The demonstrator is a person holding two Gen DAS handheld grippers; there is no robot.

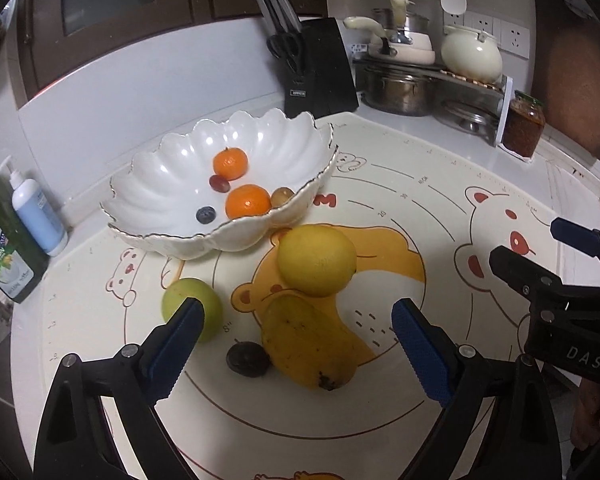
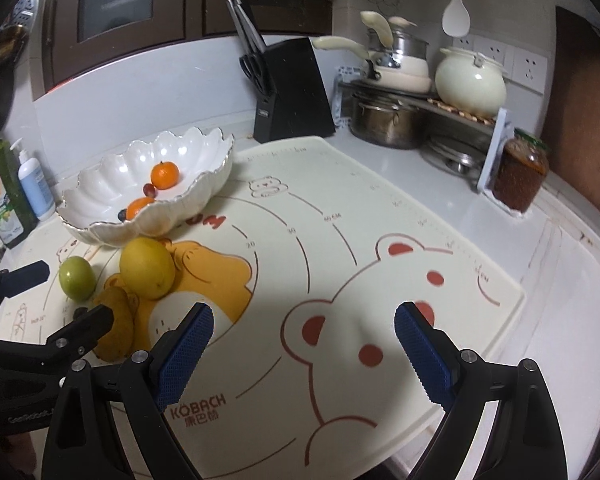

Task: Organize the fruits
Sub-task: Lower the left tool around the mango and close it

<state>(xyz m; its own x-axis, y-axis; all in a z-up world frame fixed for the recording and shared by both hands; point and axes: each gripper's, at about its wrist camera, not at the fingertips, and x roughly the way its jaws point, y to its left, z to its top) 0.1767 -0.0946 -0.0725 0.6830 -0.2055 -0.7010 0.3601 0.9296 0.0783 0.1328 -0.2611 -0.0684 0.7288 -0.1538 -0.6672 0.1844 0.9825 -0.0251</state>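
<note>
A white scalloped bowl [image 1: 172, 184] sits at the back left of the mat and holds two mandarins [image 1: 230, 163], a red grape [image 1: 219, 183], a blueberry [image 1: 206, 215] and a brownish fruit [image 1: 282, 196]. On the mat in front lie a lemon [image 1: 317, 260], a mango [image 1: 308, 342], a green fruit [image 1: 188, 304] and a dark fruit [image 1: 247, 359]. My left gripper [image 1: 300, 340] is open and empty, hovering over the mango. My right gripper [image 2: 304, 344] is open and empty over bare mat, right of the fruits; it also shows in the left wrist view [image 1: 540, 248].
A bear-print mat [image 2: 340, 240] covers the counter. Soap bottles [image 1: 36, 216] stand at the left edge. A knife block [image 1: 316, 68], a rack of pots [image 1: 404, 88], a kettle [image 1: 471, 54] and a jar [image 1: 524, 126] line the back.
</note>
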